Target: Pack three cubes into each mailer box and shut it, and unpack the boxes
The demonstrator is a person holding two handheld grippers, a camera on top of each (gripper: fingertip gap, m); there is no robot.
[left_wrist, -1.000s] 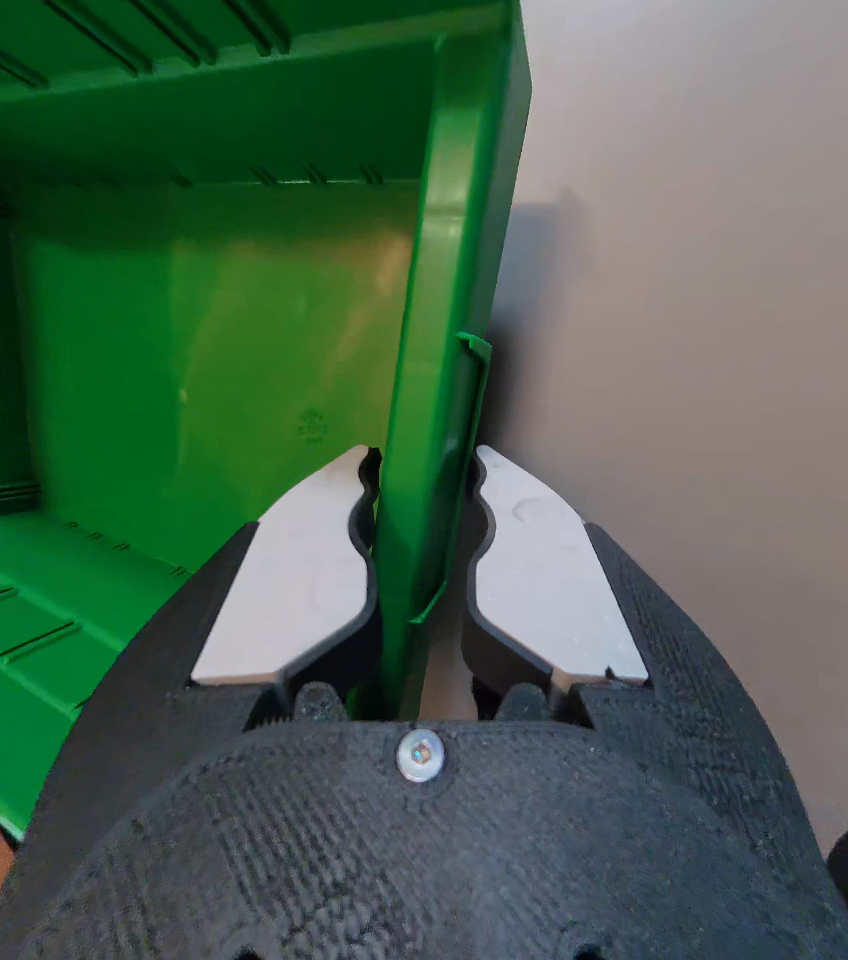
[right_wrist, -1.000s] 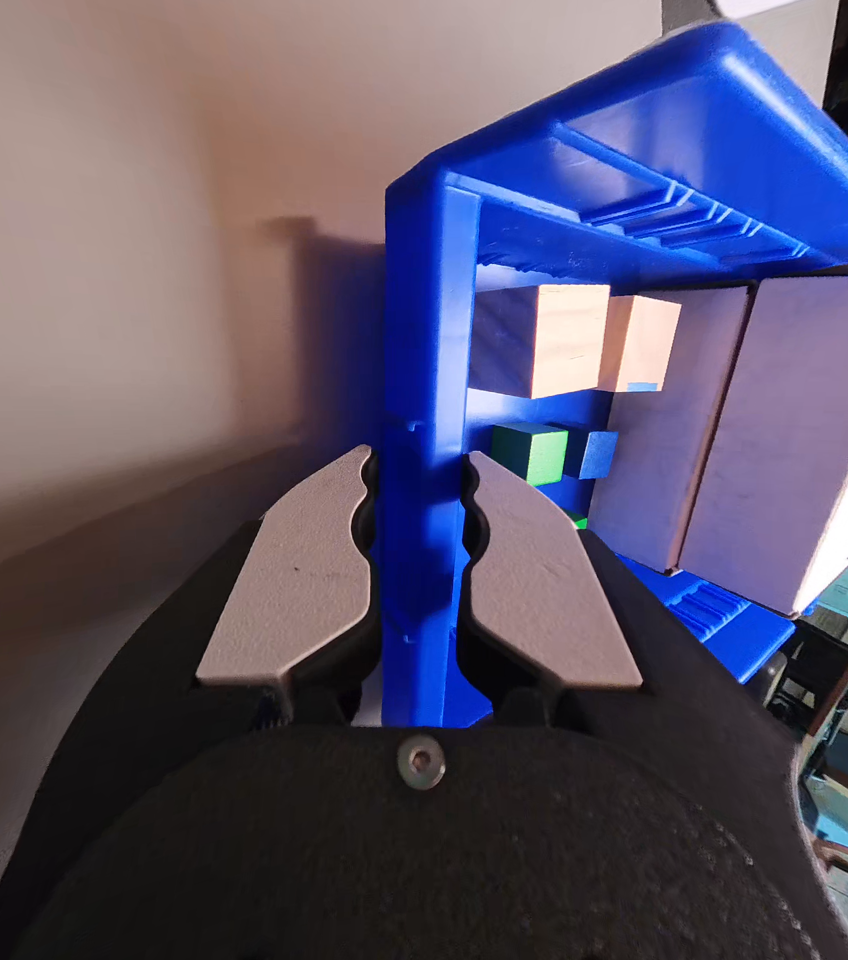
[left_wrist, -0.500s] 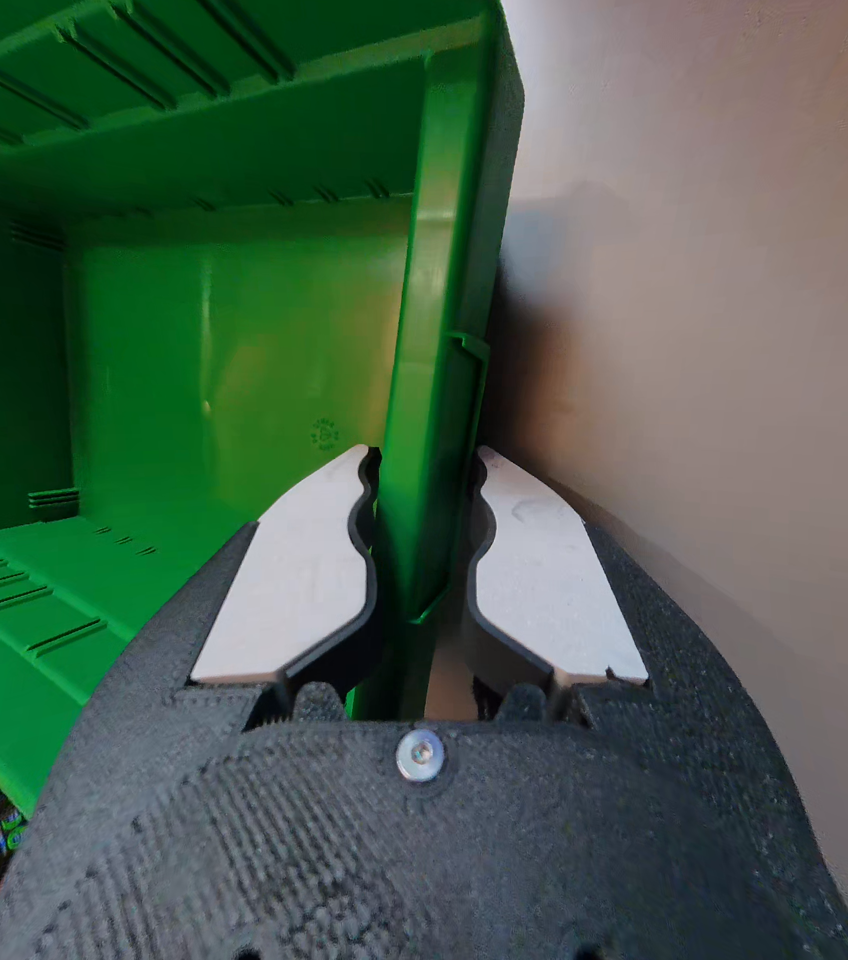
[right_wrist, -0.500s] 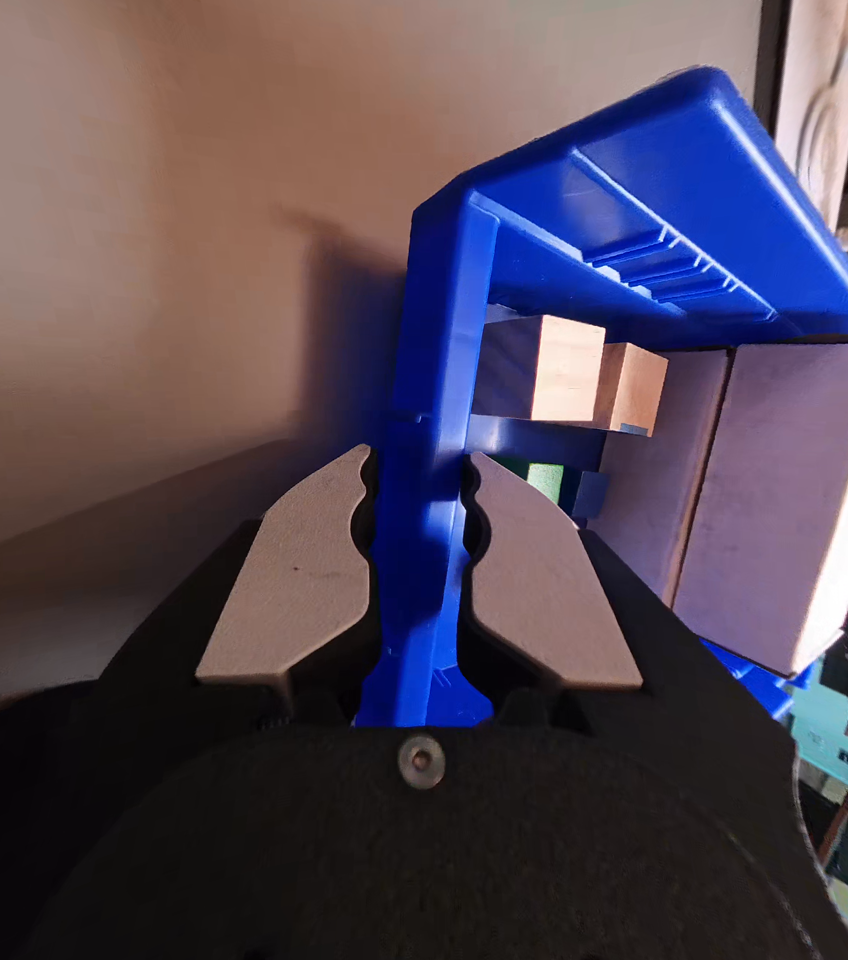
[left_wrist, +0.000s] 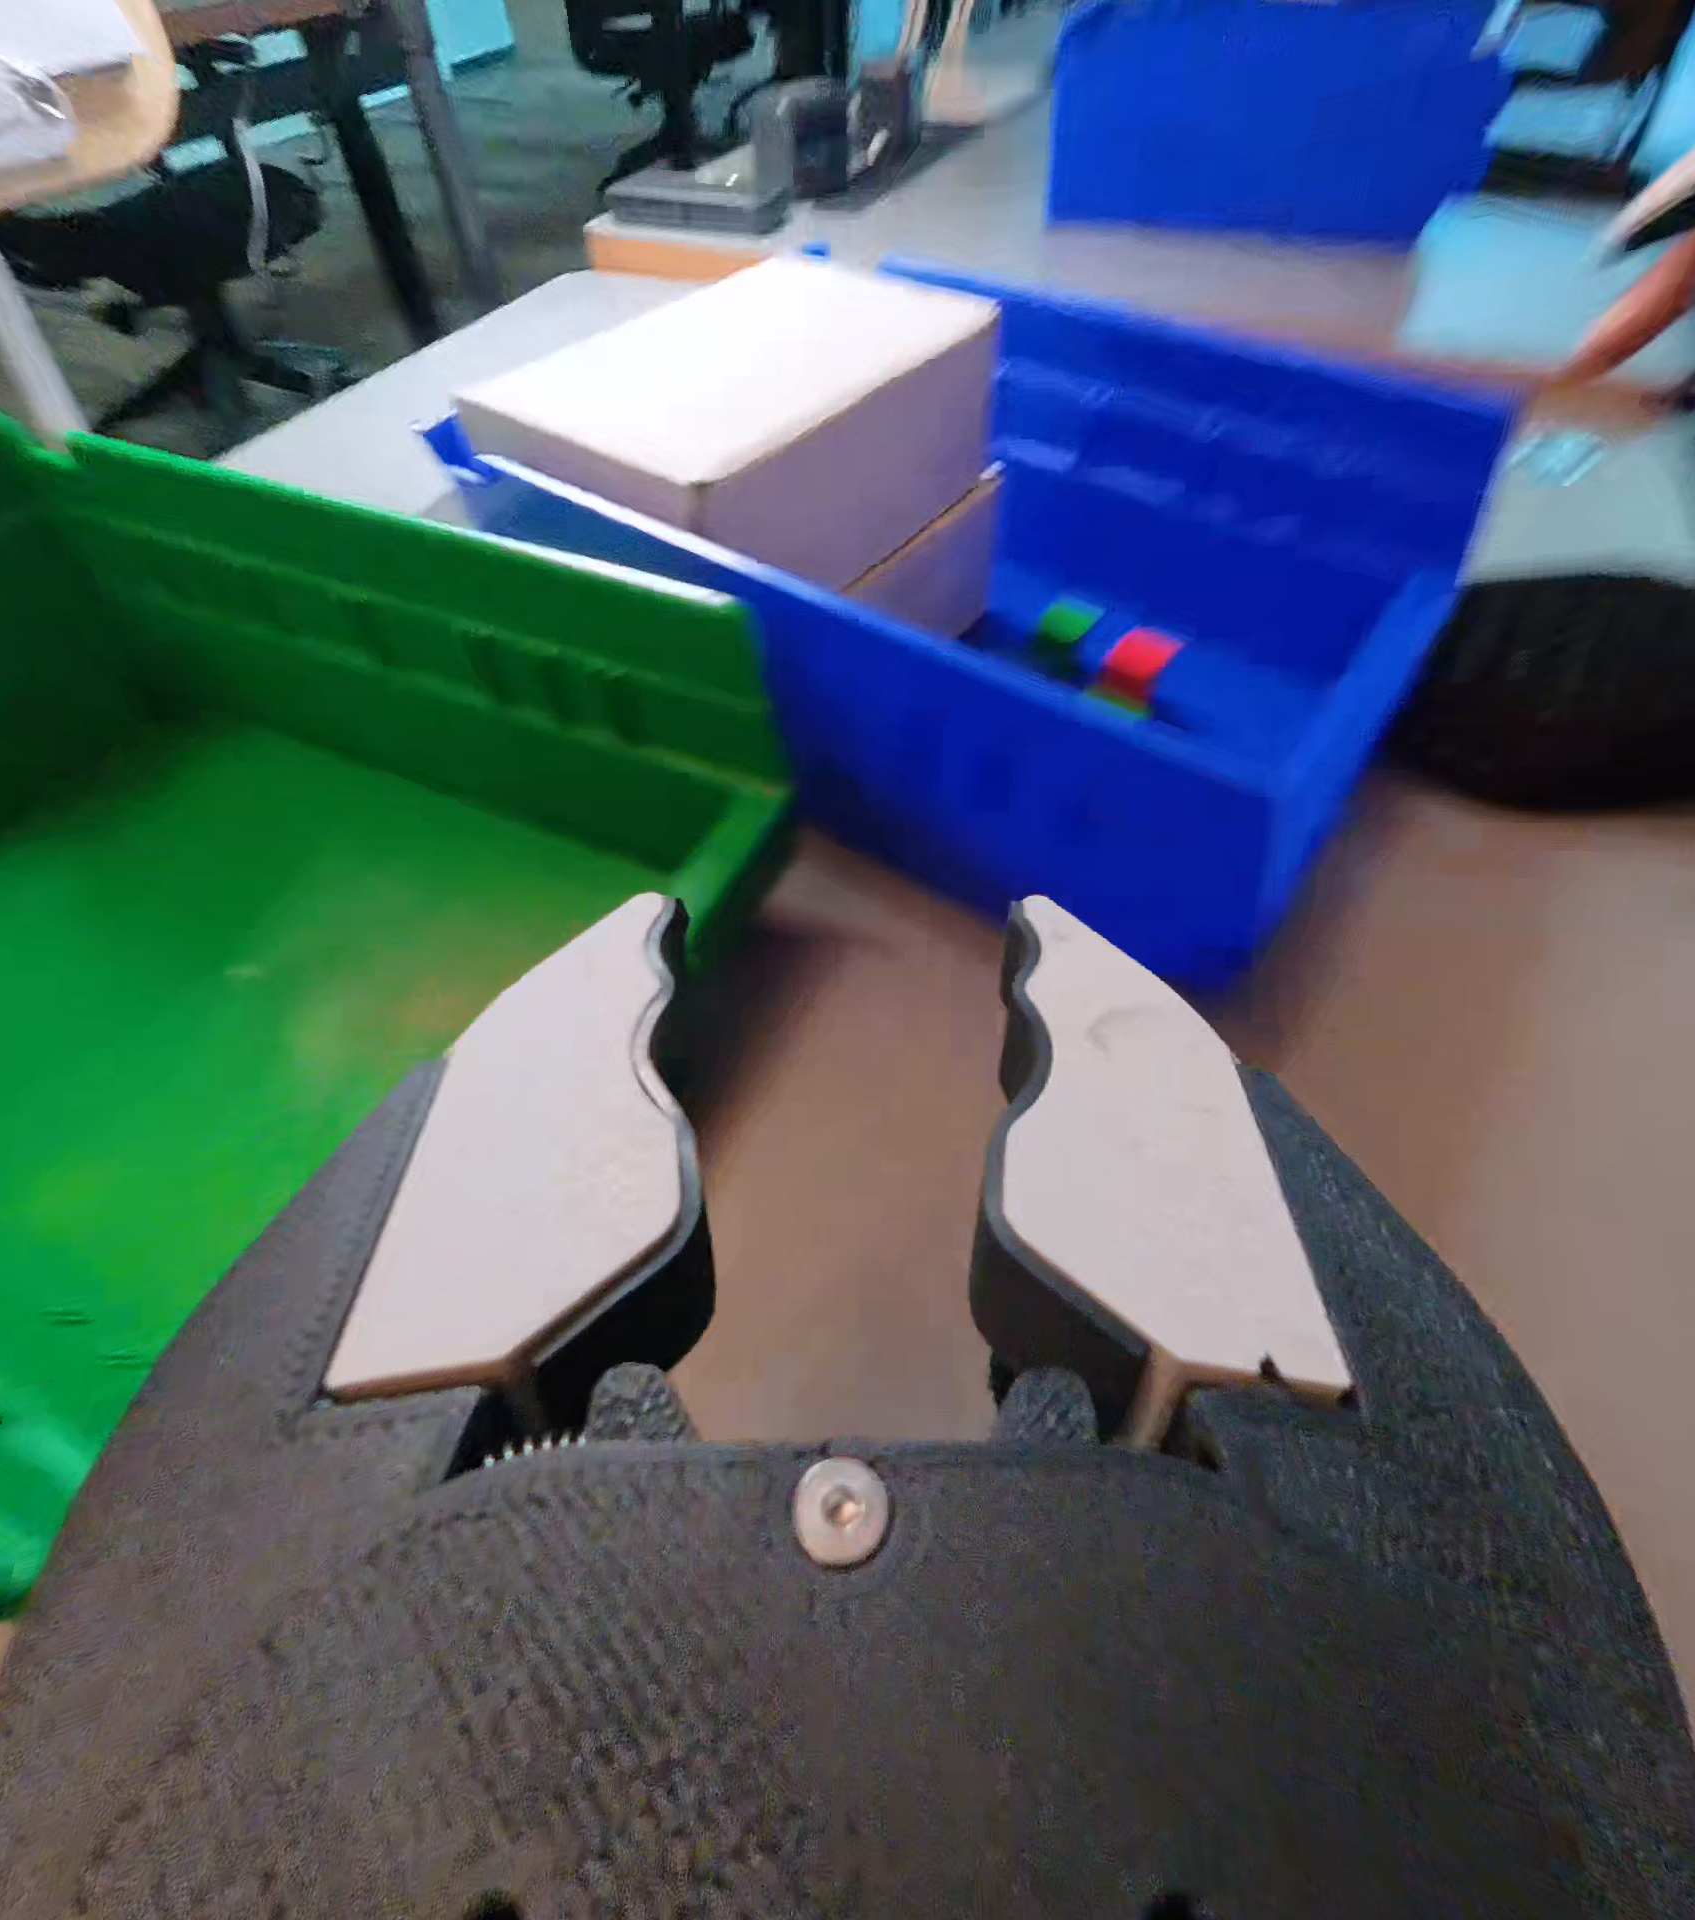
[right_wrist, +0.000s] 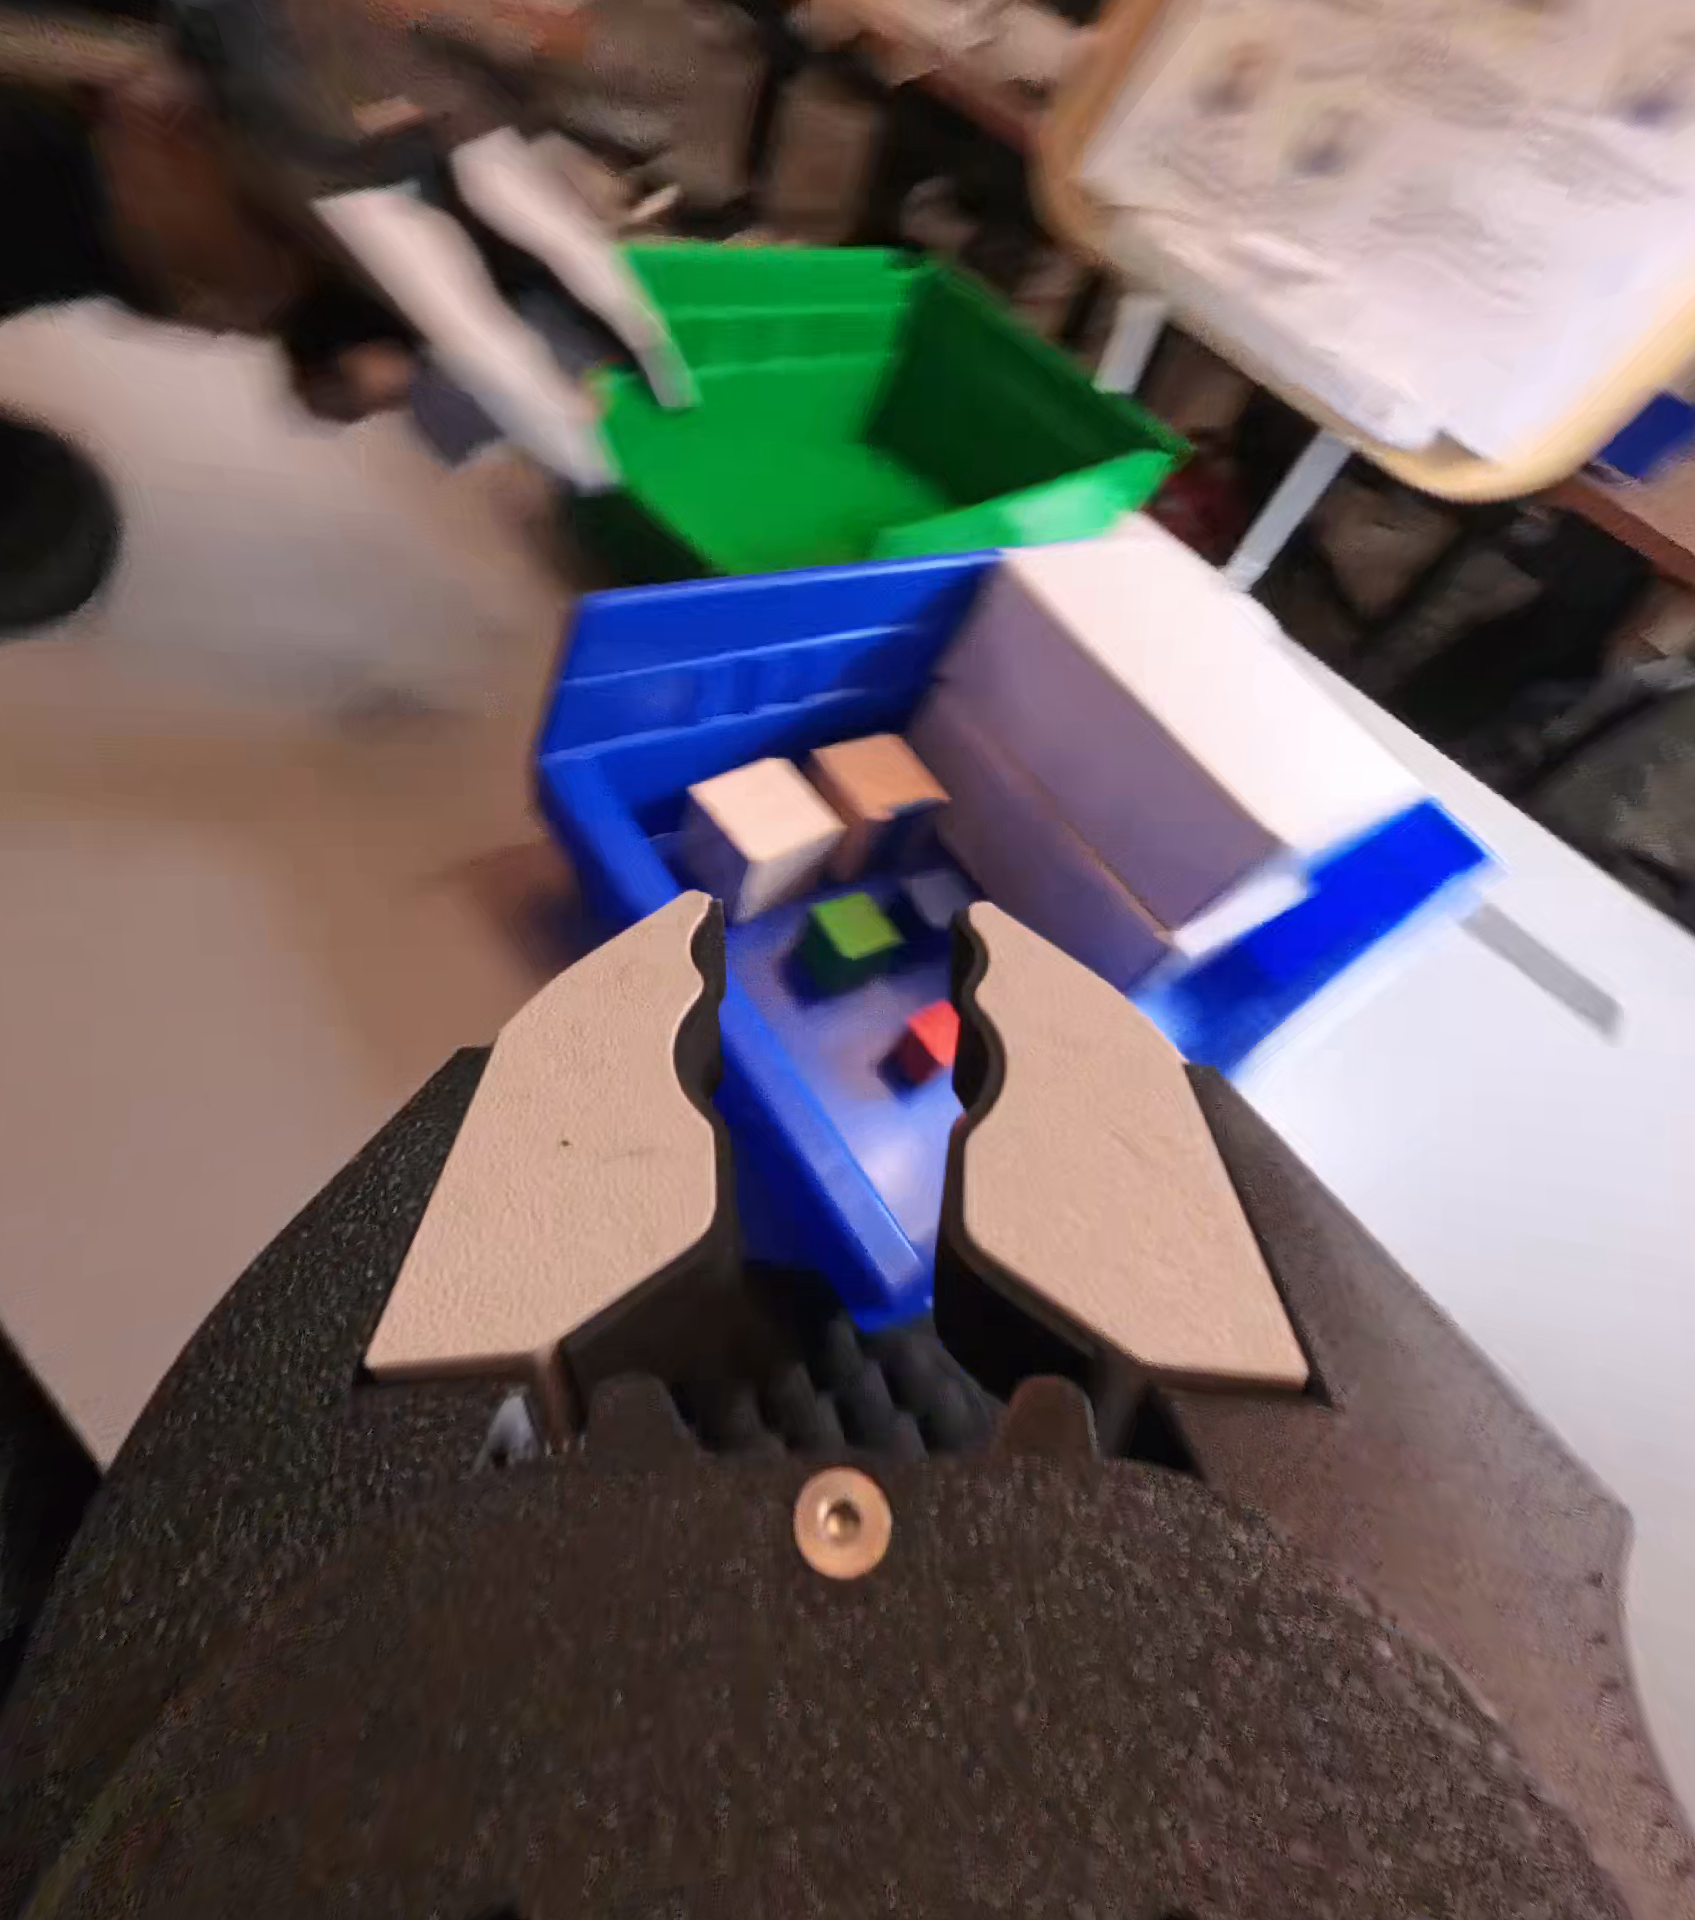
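Legible text, labels, brands, numbers, signs: none. Both views are motion-blurred, and no marking on any visible surface can be made out.

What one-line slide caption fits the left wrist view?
Open left gripper hovers beside empty green plastic bin; blue plastic bin behind holds white cardboard mailer boxes.

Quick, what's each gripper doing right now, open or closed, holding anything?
Left gripper: open, holding nothing, beside the green bin.
Right gripper: open, holding nothing, fingers either side of the blue bin wall.
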